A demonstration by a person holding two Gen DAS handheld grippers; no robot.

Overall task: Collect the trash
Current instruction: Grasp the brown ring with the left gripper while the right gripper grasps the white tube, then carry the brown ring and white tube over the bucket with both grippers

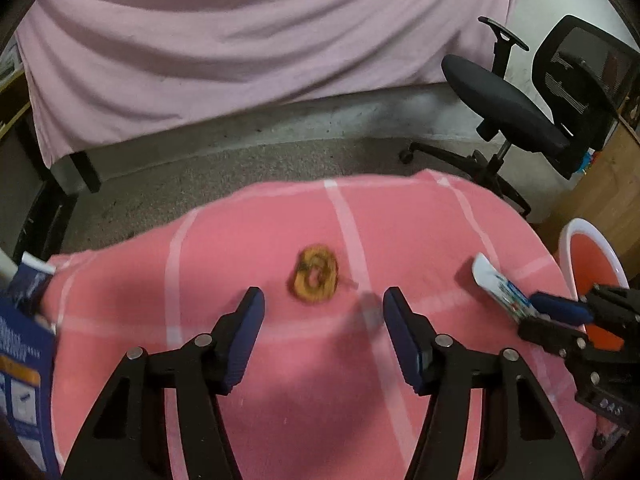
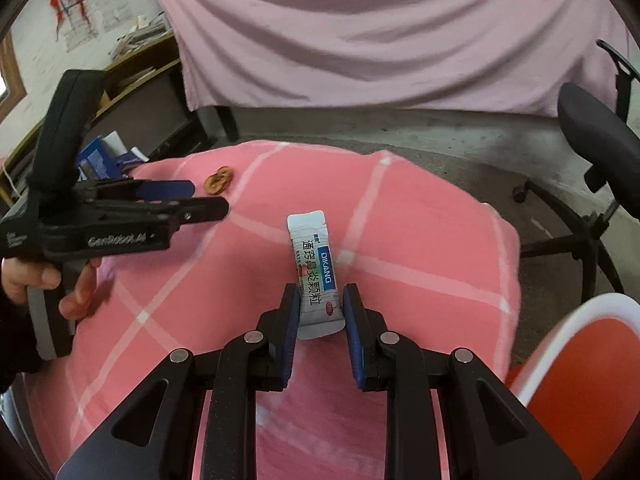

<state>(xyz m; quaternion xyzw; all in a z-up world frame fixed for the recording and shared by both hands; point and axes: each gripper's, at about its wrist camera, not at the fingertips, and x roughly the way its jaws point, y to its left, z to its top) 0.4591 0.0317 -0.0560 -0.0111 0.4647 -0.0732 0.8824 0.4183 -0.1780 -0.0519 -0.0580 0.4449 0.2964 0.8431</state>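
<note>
A brown dried peel ring (image 1: 316, 279) lies on the pink checked cloth (image 1: 240, 360), just ahead of my open, empty left gripper (image 1: 323, 304). It also shows far left in the right wrist view (image 2: 219, 180), beyond the left gripper (image 2: 208, 198). My right gripper (image 2: 320, 298) is shut on the lower end of a white sachet (image 2: 314, 264) with blue and green print, holding it above the cloth. In the left wrist view the sachet (image 1: 498, 286) sticks out of the right gripper (image 1: 560, 316) at the right edge.
A white bin with an orange inside (image 1: 592, 264) stands at the table's right edge, also in the right wrist view (image 2: 580, 380). A blue box (image 1: 24, 360) lies at the left. A black office chair (image 1: 520, 108) and a pink-draped table (image 1: 240, 40) stand beyond.
</note>
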